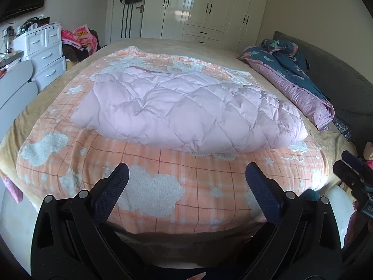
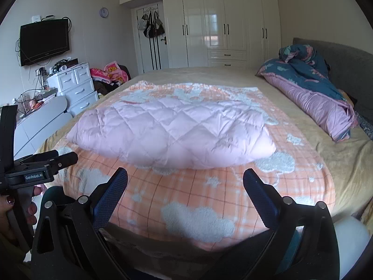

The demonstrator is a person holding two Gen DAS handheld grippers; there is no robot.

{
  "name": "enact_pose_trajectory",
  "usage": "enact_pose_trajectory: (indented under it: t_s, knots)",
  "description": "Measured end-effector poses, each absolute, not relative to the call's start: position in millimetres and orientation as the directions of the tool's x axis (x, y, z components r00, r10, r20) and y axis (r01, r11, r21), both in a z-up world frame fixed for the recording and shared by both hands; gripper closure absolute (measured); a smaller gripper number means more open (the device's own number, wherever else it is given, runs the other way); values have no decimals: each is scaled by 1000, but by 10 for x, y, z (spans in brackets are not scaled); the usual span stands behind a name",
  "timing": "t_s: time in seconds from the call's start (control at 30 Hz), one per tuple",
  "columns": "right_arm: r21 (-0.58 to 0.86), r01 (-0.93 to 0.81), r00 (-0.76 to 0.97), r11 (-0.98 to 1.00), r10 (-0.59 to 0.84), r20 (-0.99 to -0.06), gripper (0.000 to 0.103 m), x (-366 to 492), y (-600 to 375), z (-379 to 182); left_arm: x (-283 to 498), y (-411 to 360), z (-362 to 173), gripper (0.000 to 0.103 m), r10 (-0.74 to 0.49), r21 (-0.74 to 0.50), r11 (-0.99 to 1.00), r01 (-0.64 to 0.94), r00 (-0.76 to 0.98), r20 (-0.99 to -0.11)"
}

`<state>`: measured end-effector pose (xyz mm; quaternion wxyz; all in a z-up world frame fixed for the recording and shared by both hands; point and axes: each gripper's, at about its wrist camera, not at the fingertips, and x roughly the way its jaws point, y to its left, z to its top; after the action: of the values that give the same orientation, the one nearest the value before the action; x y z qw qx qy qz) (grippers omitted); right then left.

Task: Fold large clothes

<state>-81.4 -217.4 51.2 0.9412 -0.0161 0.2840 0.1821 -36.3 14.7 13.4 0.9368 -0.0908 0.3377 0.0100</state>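
In the left wrist view, your left gripper (image 1: 186, 175) fills the lower part of the frame with its two blue-padded fingers (image 1: 112, 191) spread wide and nothing between them. The pink quilted coat (image 1: 186, 114) lies folded into a thick bundle at the centre of the frame, above and beyond the fingertips and well apart from them. Its long axis runs from the left of the frame to the right, dipping slightly toward the lower right, where the rounded end sits. It rests on the orange checked blanket (image 1: 177, 177), which covers the near part of the bed (image 1: 42, 95). At the right edge of the frame you see part of your right gripper (image 1: 354, 175); from here you cannot tell how far it is open. A blue and purple quilt (image 1: 291, 74) lies in the upper right. In the right wrist view, your right gripper (image 2: 185, 177) occupies the lower part of the frame, its fingers (image 2: 261, 196) likewise wide apart and empty. The pink quilted coat (image 2: 172, 130) lies centred above the fingertips, apart from them, long axis left to right across the orange checked blanket (image 2: 209, 186). At the lower left edge, a hand (image 2: 14, 212) grips the handle of your left gripper (image 2: 46, 163).
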Motion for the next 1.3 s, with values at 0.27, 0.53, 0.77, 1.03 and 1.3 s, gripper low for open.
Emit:
enact_pose_trajectory:
  t_s: [0.27, 0.53, 0.77, 1.03, 1.3]
  knots:
    - [78, -361, 751, 929, 339, -567, 4, -759, -2097, 362, -312, 141, 54, 9, -43, -161, 983, -83, 758, -651]
    - [79, -364, 747, 928, 342, -570, 4, -750, -2083, 356, -297, 154, 23, 9, -37, -158, 983, -89, 753, -657]
    - [79, -363, 748, 928, 341, -569, 4, -753, -2081, 359, -303, 158, 17, 9, -34, -153, 984, -89, 754, -657]
    - [79, -367, 744, 927, 343, -574, 4, -762, -2083, 366, -323, 157, 34, 9, -25, -144, 985, -93, 757, -653]
    - [74, -365, 748, 928, 339, -571, 4, -773, -2082, 373, -334, 154, 46, 9, -20, -139, 986, -95, 757, -653]
